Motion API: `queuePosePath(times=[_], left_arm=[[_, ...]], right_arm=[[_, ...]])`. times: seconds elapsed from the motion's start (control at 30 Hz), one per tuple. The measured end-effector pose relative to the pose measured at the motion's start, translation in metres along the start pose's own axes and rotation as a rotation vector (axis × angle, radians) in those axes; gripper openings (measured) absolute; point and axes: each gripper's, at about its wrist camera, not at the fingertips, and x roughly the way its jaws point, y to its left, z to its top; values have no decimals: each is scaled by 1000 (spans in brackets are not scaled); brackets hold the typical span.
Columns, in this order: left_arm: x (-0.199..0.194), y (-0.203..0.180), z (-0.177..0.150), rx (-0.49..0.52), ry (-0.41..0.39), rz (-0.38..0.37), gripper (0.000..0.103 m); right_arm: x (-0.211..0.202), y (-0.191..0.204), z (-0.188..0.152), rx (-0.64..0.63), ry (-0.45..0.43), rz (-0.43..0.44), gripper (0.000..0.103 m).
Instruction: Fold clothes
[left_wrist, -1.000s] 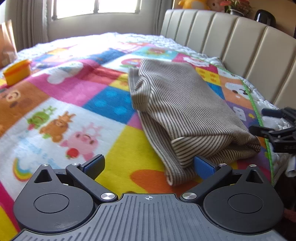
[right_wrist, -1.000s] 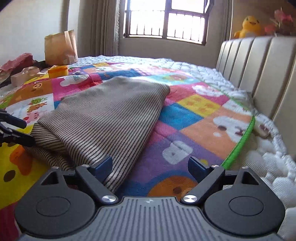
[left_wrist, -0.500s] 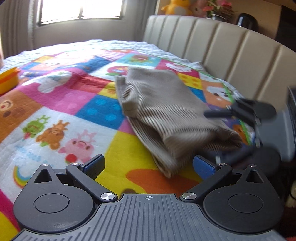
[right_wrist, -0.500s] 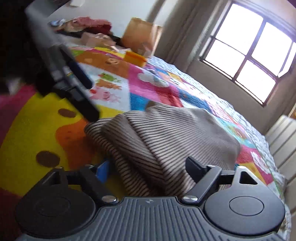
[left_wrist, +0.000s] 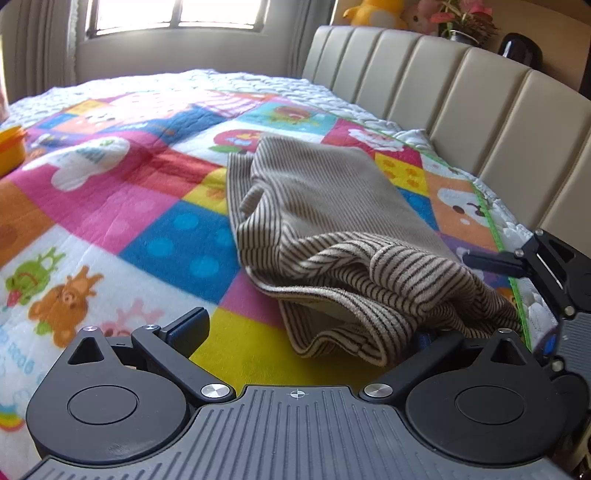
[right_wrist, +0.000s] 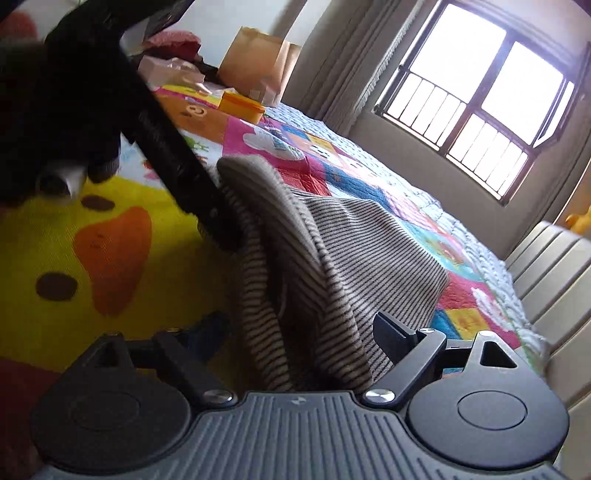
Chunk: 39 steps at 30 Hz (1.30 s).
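Observation:
A folded beige garment with thin dark stripes lies on the colourful patchwork blanket. Its near end is bunched and lifted. My left gripper is open at the near edge of the garment; the cloth drapes over its right finger. My right gripper is open with the garment's bunched end between its fingers. The right gripper also shows at the right edge of the left wrist view. The left gripper's dark finger reaches the garment's edge in the right wrist view.
A padded beige headboard runs along the right side of the bed. An orange box and a brown paper bag stand at the far side. A window is behind the bed.
Both grippers have closed in on the garment's near end. The right gripper swung round so the cloth sits between its fingers, and the end has been pushed up into a bunch.

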Motion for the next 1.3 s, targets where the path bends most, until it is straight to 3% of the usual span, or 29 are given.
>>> queuePosePath(times=[0.07,0.13,0.3,0.47,0.53,0.67,0.77,0.9,1.03,1.17,1.3], left_arm=[[-1,0,2,5,-6,-2,103],[-2,-1,4,9,-13,-4,103],[-6,6,2,-9,-24,-20,103],[-35,23,-8,-72,-65,-106,103],[-53,35,-9,-104,-99,-117,103],[-71,42,2,-61,-136,-51,103],[-61,33,13,8,-126,-89,103],[-13,19,15,104,-35,-174,103],[25,24,12,113,74,-210,103],[35,30,12,134,93,-241,103],[27,47,12,98,66,-228,103]], right_arm=[[9,4,3,-52,-18,-74,90],[17,2,9,-62,-8,-79,87],[29,9,12,-129,19,-62,43],[26,7,20,-66,75,-26,30],[21,2,24,-42,88,0,29],[-8,5,24,-20,128,99,27],[-44,9,26,-49,129,200,27],[-92,4,33,-67,108,249,26],[-127,-19,55,-99,76,233,26],[-107,-54,77,-153,102,246,26],[-34,-91,81,-80,179,319,28]])
